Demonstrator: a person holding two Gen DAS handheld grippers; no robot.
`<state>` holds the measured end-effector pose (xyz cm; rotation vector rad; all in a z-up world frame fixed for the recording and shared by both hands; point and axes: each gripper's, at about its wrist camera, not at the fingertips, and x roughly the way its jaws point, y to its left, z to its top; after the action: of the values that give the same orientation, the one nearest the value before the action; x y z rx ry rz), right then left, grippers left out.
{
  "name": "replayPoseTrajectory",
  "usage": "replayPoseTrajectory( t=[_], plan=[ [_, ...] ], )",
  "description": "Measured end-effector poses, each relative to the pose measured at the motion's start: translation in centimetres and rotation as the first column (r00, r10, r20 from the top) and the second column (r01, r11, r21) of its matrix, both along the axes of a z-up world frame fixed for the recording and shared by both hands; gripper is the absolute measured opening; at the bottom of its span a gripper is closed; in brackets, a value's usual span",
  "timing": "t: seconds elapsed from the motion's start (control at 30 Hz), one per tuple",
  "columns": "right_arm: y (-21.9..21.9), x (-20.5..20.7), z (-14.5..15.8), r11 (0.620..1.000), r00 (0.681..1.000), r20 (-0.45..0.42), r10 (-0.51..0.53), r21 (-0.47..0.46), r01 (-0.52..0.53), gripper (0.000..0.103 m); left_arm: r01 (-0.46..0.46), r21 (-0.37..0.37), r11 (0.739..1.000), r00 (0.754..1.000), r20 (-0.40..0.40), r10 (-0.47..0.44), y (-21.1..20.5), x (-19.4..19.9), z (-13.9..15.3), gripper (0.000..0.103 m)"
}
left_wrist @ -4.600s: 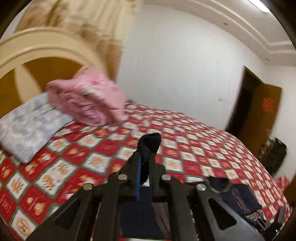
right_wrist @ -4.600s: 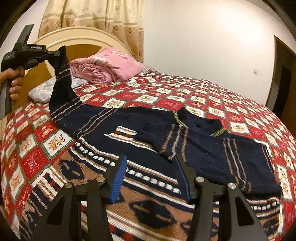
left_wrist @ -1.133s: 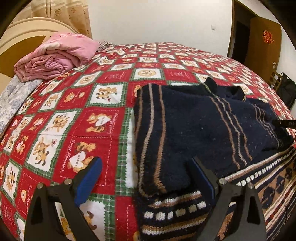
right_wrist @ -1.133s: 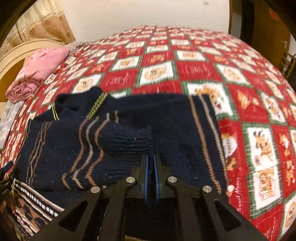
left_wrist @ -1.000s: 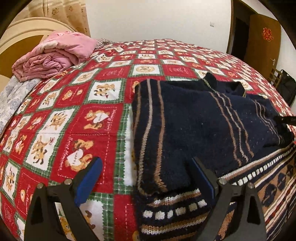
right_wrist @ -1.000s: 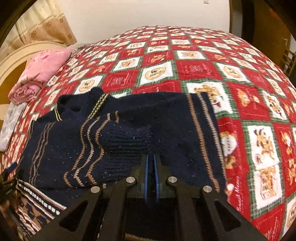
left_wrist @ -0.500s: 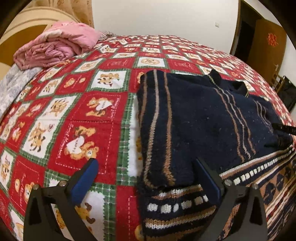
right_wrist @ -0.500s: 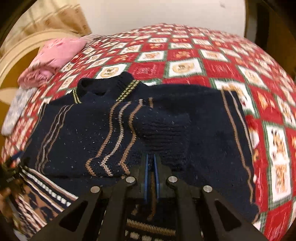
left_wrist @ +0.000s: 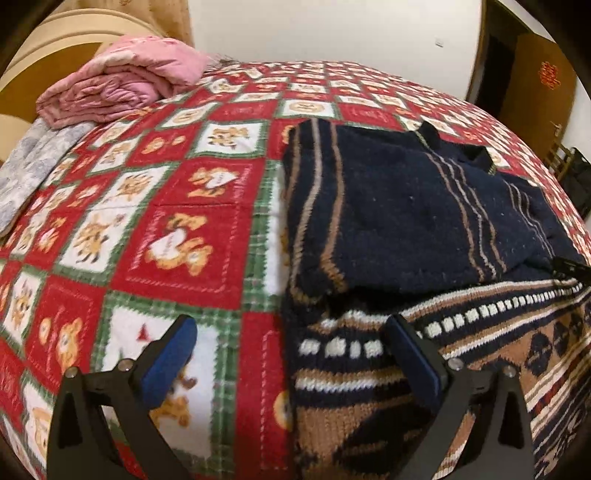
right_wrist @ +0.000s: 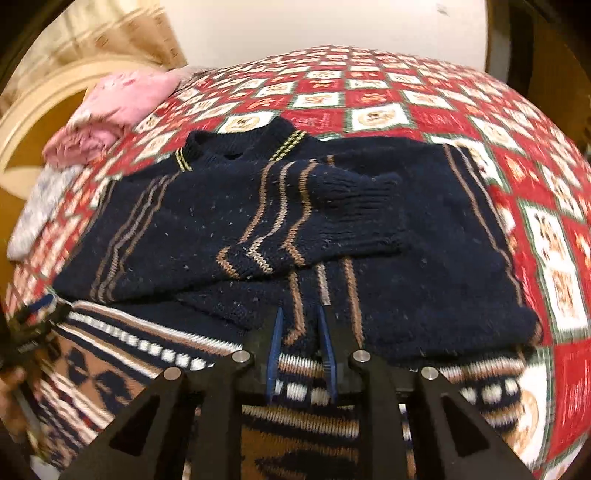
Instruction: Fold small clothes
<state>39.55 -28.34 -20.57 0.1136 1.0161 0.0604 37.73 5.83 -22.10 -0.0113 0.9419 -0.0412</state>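
Navy sweater (right_wrist: 424,266) lies flat on the bed (left_wrist: 177,206), both sleeves folded across the chest, collar (right_wrist: 236,147) pointing toward the far edge of the bed, patterned brown/white hem band (right_wrist: 147,350) toward the near edge. Right sleeve cuff (right_wrist: 354,214) sits on top, overlapping the other sleeve mid-body. In the left wrist view the sweater's folded side edge runs just beside the red/green check bedspread, nothing hanging off. Left gripper (left_wrist: 291,354): jaws spread full wide, straddling the sweater's near-left corner, one pad over bare bedspread, the other over the hem band; no pinch, cannot tell if the pad touches the knit. Right gripper (right_wrist: 301,347): jaws opening, narrow gap, a strip of striped knit shows between the blue pads just above the hem band; pads don't look pressed on it, fabric lies flat. Left gripper body also visible at the left rim of the right wrist view (right_wrist: 33,325), by the hem corner. Pink folded quilt (left_wrist: 122,81) and a grey pillow (left_wrist: 33,166) sit at the headboard (left_wrist: 74,33) end, well apart from the sweater. Right wrist view is motion-blurred at the edges.
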Motion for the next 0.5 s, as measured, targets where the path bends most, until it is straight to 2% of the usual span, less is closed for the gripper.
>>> replayPoseTrajectory(
  t=[0.07,0.13,0.27,0.3,0.37,0.5],
  plan=[
    [0.3,-1.3,0.9,0.999,1.000,0.007,0.010,-0.039,-0.010,0.026,-0.007,-0.007,1.000,1.000,0.012,0.007,0.2,-1.1,0.3,0.103],
    [0.7,-2.7,1.1,0.995,0.999,0.009,0.042,-0.087,-0.041,0.034,0.009,-0.003,1.000,1.000,0.027,-0.009,0.0,-2.4,0.5,0.103],
    [0.1,-4.8,-0.4,0.988,0.998,-0.030,0.055,-0.143,-0.059,0.037,0.031,0.046,0.998,0.997,0.063,-0.034,-0.9,-4.6,0.8,0.103],
    [-0.1,-5.0,-0.9,0.987,0.998,-0.039,0.056,-0.148,-0.061,0.037,0.043,0.094,0.995,0.998,0.049,-0.047,-1.6,-4.7,0.4,0.103],
    [-0.6,-5.8,-0.8,0.991,0.999,-0.002,0.042,-0.130,-0.042,0.037,0.037,0.133,0.990,0.996,0.074,-0.047,-2.0,-5.1,0.6,0.103],
    [-0.9,-8.5,-0.3,0.995,1.000,0.018,0.023,-0.101,-0.021,0.039,0.039,0.123,0.992,0.997,0.063,-0.047,-2.3,-5.9,0.6,0.103]
  ],
)
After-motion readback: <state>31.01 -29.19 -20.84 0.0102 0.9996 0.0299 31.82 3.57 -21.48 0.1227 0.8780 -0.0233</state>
